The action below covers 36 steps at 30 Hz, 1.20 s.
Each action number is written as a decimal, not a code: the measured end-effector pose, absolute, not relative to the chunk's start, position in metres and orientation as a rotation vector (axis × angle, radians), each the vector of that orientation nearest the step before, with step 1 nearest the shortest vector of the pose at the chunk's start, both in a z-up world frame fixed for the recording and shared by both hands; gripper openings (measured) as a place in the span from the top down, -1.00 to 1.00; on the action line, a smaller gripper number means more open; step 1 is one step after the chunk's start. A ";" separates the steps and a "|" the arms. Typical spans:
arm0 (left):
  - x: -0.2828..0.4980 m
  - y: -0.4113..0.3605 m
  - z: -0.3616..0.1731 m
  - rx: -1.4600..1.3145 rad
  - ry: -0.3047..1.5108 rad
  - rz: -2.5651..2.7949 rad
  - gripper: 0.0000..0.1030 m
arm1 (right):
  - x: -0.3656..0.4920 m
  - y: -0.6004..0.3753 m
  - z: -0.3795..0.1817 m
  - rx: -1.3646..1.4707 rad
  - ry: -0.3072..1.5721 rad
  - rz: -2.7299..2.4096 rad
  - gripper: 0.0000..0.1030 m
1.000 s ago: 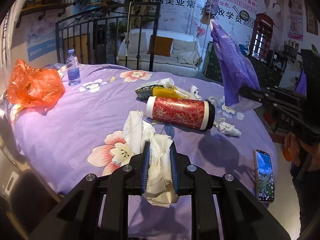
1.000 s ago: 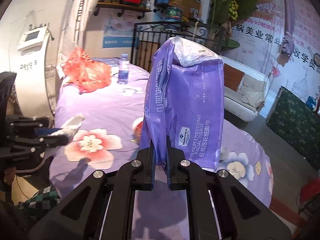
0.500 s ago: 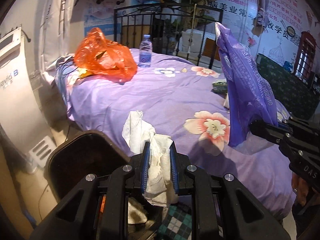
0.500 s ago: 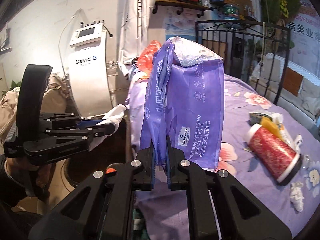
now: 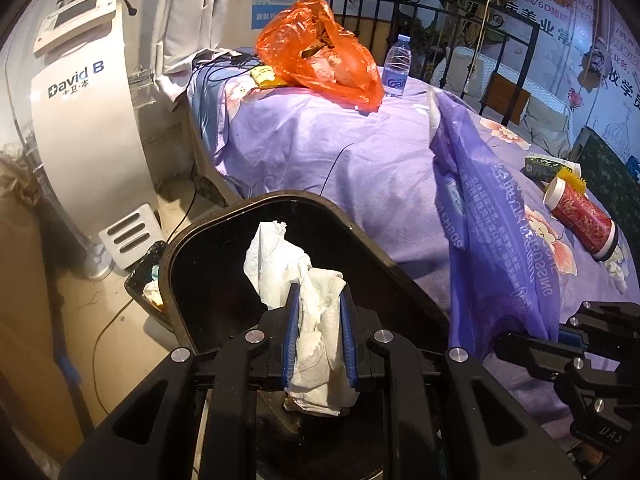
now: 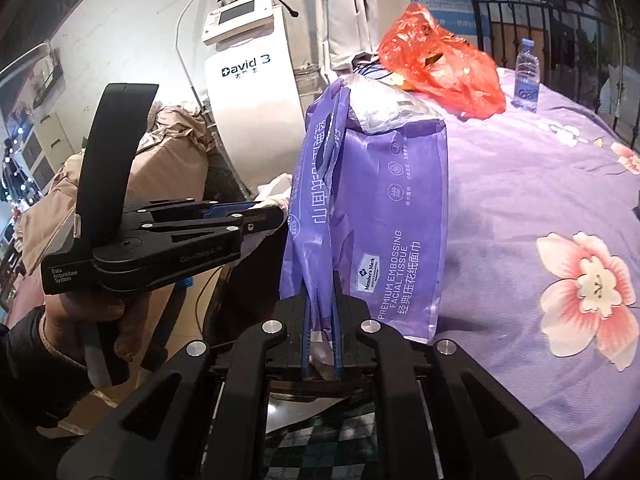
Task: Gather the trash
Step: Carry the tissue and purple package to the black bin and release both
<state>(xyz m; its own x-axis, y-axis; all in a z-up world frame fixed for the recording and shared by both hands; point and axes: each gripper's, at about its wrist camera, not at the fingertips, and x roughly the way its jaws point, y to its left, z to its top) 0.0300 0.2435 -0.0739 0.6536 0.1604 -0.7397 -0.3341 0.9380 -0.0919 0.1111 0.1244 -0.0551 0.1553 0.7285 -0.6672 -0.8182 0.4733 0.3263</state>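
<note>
The left hand-held gripper (image 5: 318, 334) is clamping a wad of white tissue (image 5: 298, 276), hovering right over the open black trash bin (image 5: 192, 264) beside the bed (image 5: 340, 152). The right hand-held gripper (image 6: 322, 342) is squeezing tight on an empty purple tissue wrapper (image 6: 384, 216), dangling just beside the bin.

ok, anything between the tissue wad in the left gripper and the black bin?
Nothing visible. The left gripper holds the tissue wad right over the black bin, whose mouth is open below it. The purple wrapper hangs off to the right, clear of the drop.
</note>
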 end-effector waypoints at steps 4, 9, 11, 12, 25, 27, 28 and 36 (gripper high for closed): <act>0.030 0.251 -0.093 -0.239 0.859 0.295 0.64 | 0.113 0.152 -0.074 -0.120 0.954 1.134 0.82; 0.030 0.265 -0.115 -0.265 0.914 0.317 0.64 | 0.114 0.164 -0.095 -0.141 1.012 1.139 0.82; 0.031 0.271 -0.122 -0.270 0.935 0.320 0.64 | 0.115 0.168 -0.100 -0.134 1.032 1.144 0.82; 0.031 0.273 -0.125 -0.276 0.942 0.320 0.58 | 0.115 0.169 -0.101 -0.134 1.036 1.142 0.82; 0.027 0.289 -0.128 -0.338 0.913 0.339 -0.11 | 0.117 0.175 -0.115 -0.120 1.056 1.141 -0.09; 0.026 0.290 -0.124 -0.334 0.898 0.347 -0.20 | 0.117 0.174 -0.114 -0.110 1.051 1.146 -0.11; 0.026 0.291 -0.122 -0.335 0.892 0.348 -0.22 | 0.117 0.174 -0.113 -0.107 1.054 1.151 -0.12; 0.027 0.288 -0.112 -0.349 0.866 0.345 -0.41 | 0.115 0.167 -0.111 -0.083 1.045 1.141 -0.13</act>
<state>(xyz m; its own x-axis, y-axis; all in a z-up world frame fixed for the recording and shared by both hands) 0.0272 0.2877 -0.1119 0.6006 0.1518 -0.7850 -0.4295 0.8894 -0.1566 0.1150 0.1672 -0.1108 0.0240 0.7007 -0.7130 -0.7716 0.4665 0.4325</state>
